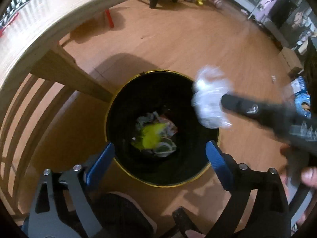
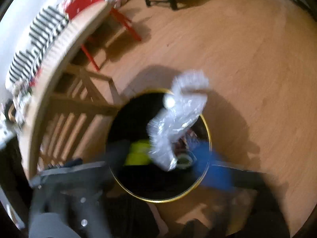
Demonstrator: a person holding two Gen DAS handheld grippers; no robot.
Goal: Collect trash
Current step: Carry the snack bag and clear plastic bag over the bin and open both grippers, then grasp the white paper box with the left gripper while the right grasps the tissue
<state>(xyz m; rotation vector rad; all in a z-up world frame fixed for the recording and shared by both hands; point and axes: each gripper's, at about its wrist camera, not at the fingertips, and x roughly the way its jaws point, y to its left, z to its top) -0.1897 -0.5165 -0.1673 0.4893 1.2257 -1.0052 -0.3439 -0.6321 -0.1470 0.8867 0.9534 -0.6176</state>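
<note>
Right now both my grippers point steeply down over a black trash bin (image 1: 158,103) with a yellow rim, standing on the wooden floor (image 1: 188,39) just beside a leg of the wooden table (image 1: 39,39). My left gripper (image 1: 159,154) is spread wide, its blue pads (image 1: 101,159) standing at either side of the bin's mouth with nothing between them. At the bottom of the bin lies trash already dropped: a bright yellow-green scrap (image 1: 149,135) on top of crumpled wrappers (image 1: 166,128). My right gripper (image 2: 158,158) has its jaws apart too; in its own view one blue pad (image 2: 210,164) smears across the bin's near rim and the other finger is a dark blur on the left. A crumpled clear plastic bag (image 2: 176,119) hangs loose over the bin's opening, between and ahead of those fingers, and neither pad presses on it. Seen from my left wrist, the same bag (image 1: 210,99) sits at the bin's right rim, against the tip of the right gripper's dark finger (image 1: 237,104); blur keeps me from telling whether it touches. A slatted wooden chair (image 2: 79,107) stands under the table, a red stool leg (image 1: 109,18) further off, and a thumb (image 1: 309,175) shows at the right edge.
</note>
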